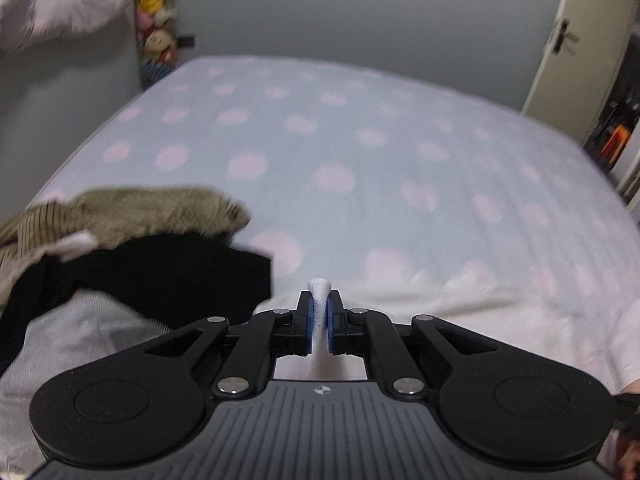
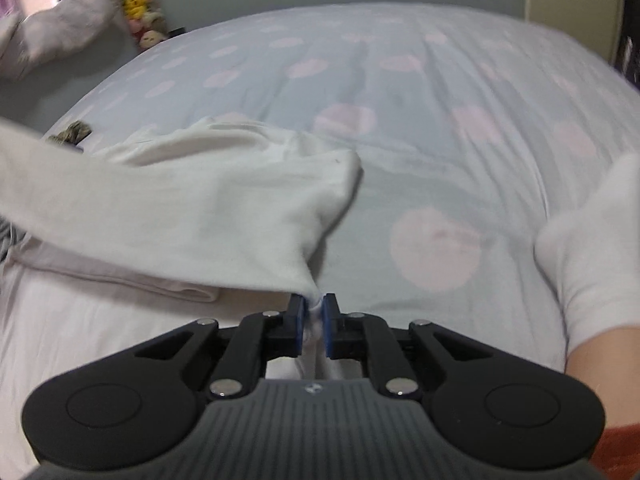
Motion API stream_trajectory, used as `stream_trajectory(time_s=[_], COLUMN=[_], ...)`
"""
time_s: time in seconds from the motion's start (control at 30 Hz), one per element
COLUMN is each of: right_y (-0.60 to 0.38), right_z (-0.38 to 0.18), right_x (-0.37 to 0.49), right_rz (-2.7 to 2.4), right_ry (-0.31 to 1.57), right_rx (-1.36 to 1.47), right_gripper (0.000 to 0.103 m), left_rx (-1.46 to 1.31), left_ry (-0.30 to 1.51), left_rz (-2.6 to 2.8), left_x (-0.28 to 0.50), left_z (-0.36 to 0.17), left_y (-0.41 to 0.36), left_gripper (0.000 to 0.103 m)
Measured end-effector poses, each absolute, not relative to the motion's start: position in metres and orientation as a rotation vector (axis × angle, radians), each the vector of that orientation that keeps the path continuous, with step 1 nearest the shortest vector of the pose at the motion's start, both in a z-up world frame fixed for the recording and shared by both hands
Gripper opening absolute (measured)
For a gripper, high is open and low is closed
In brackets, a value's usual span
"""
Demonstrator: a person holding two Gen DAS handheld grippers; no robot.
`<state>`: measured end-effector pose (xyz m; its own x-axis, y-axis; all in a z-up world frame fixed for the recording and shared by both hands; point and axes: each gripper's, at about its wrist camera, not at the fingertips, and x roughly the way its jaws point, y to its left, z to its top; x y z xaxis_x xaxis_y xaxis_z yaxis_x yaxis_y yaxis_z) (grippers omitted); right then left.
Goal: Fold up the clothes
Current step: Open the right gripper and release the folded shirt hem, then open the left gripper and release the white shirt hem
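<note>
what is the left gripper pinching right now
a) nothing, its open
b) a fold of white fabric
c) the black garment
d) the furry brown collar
b: in the left wrist view the left gripper is closed on a fold of white garment that pokes up between its blue pads; the black garment and furry brown collar lie off to its left.

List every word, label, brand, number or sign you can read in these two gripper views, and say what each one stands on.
No readable text in either view.
Left gripper, shut on the white garment: a small round emblem on its grey body, a symbol only, no letters.
Right gripper, shut on the same garment: the same emblem, blurred.
Tag on the clothes pile: too blurred to read.
Plush toys: no legible labels.
</note>
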<state>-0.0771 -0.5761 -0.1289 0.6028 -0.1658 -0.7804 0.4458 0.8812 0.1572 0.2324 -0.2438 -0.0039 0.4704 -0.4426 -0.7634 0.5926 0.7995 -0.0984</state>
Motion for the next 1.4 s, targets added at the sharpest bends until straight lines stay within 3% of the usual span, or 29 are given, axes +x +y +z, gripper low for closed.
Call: stream_trajectory(time_s=[0.37,0.43,0.53,0.77,1.1,1.13,1.17,1.23,1.4], right_y=[-0.589,-0.590,-0.589,-0.589,-0.590,-0.590,-0.590,-0.590,-0.592], right_z=[-0.129,-0.127,-0.116,-0.115,-0.113,-0.113,-0.113,-0.113,-0.114], right_x=[-0.080,-0.082,-0.088,-0.086,-0.083,-0.083,-0.083,-0.082,-0.082], right_rz=[-0.352,-0.346,-0.334,-0.338,-0.343,-0.343,-0.343,-0.344,-0.342], right_ry=[0.915,0.922,0.886,0.857,0.816,0.812,0.808,0.803,0.800], right_rx=[0.403,0.408,0.397,0.405,0.415,0.416,0.417,0.421,0.433], right_gripper=[0.011,0.018,0.046,0.054,0.054,0.054,0.055,0.055,0.055], left_rx=[0.236,0.243,0.250,0.147,0.184,0.189,0.219,0.227,0.234], left_ry=[0.968,0.975,0.977,1.015,1.033,1.031,1.014,1.002,0.972], left_rz=[-0.562,-0.541,-0.501,-0.530,-0.506,-0.502,-0.496,-0.514,-0.581], left_x=[0.251,0.254,0.259,0.255,0.241,0.240,0.237,0.235,0.223], left_z=[-0.081,-0.086,-0.090,-0.098,-0.136,-0.140,-0.140,-0.137,-0.116], left_y=[-0.233,-0.229,-0.219,-0.195,-0.201,-0.202,-0.204,-0.205,-0.217], left_gripper=[0.007,0.010,0.013,0.037,0.039,0.039,0.031,0.009,0.007])
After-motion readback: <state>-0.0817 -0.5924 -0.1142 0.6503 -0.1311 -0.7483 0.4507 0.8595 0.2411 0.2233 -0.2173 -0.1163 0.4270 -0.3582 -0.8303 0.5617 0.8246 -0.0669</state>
